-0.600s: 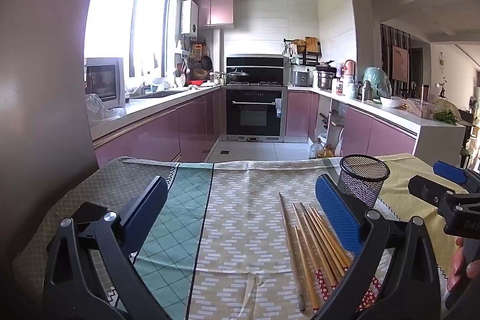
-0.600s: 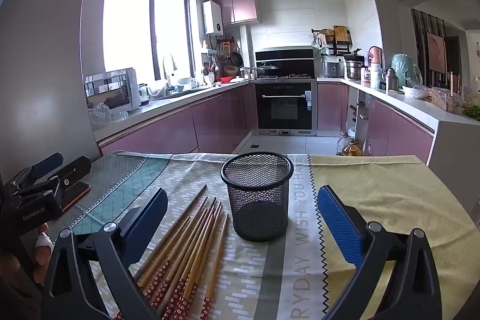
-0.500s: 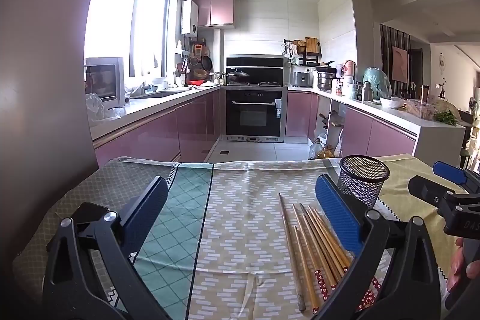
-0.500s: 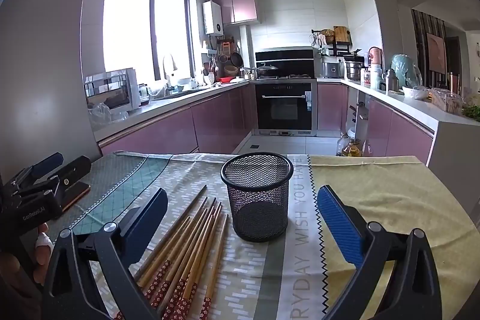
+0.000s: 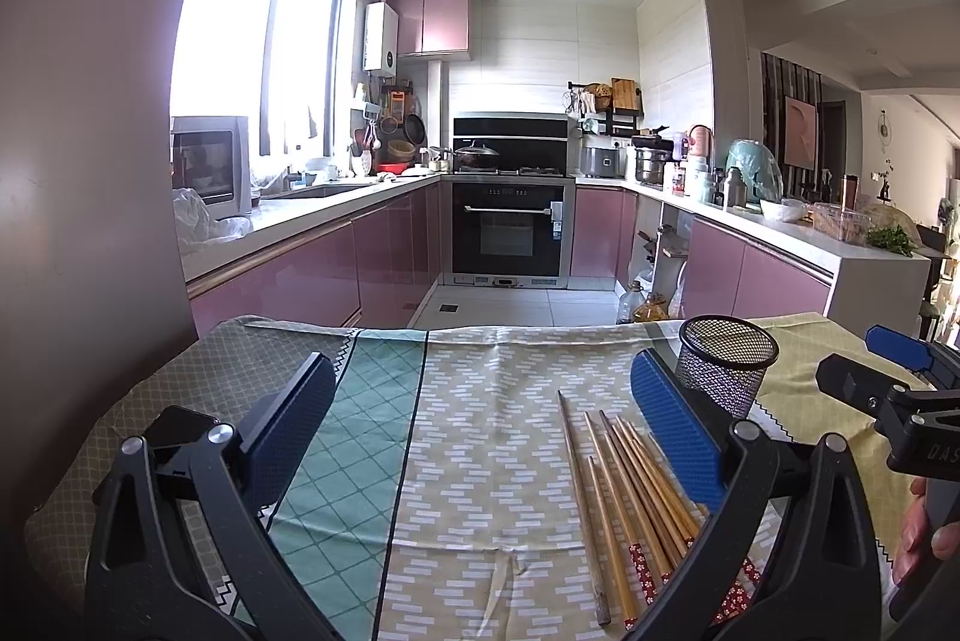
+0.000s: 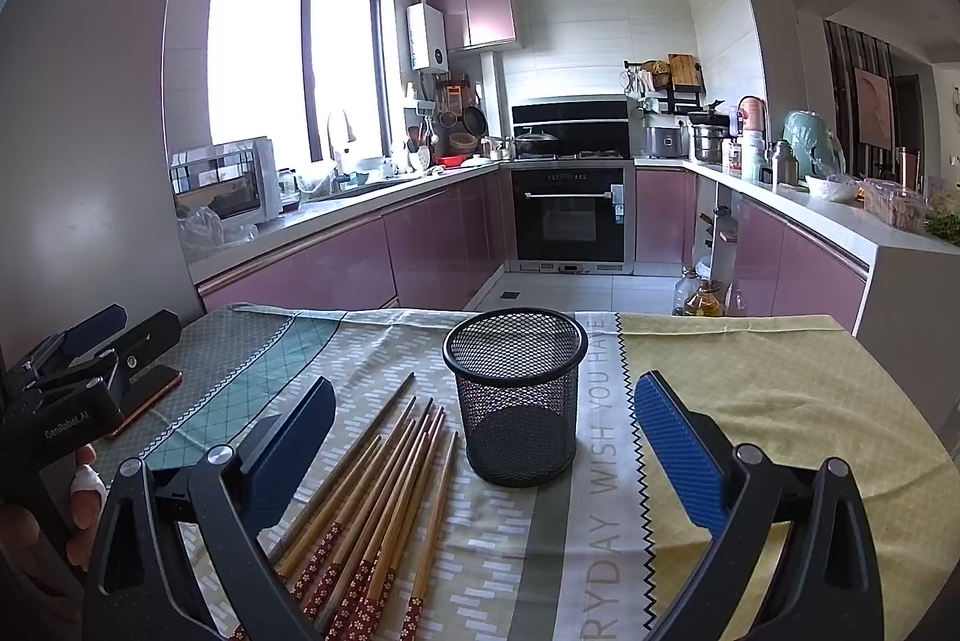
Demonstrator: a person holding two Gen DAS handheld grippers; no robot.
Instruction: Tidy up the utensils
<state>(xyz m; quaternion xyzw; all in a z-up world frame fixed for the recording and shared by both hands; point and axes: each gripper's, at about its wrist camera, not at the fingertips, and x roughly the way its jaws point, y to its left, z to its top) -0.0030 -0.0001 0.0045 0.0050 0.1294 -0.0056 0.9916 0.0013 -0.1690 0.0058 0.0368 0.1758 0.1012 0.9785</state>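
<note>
The chopsticks lie flat on the bench, side by side in a loose bunch. Most are light wood with red flowery ends, and the red ends point to the near edge. One or two look darker. Just to their right stands a black mesh cup. It is upright, and nothing shows inside it. The chopsticks lie close to the cup but do not touch it. A cloth with green, tan and yellow parts covers the bench. The left hand-held gripper hangs over the cloth with its blue pads wide apart, and nothing sits between them. Its right pad is above the chopsticks. The right hand-held gripper also has its pads wide apart. In its view the cup stands between the pads, farther back, and they do not touch it. A phone lies on the left part of the bench. Behind it all are pink cupboards and a black oven.
</note>
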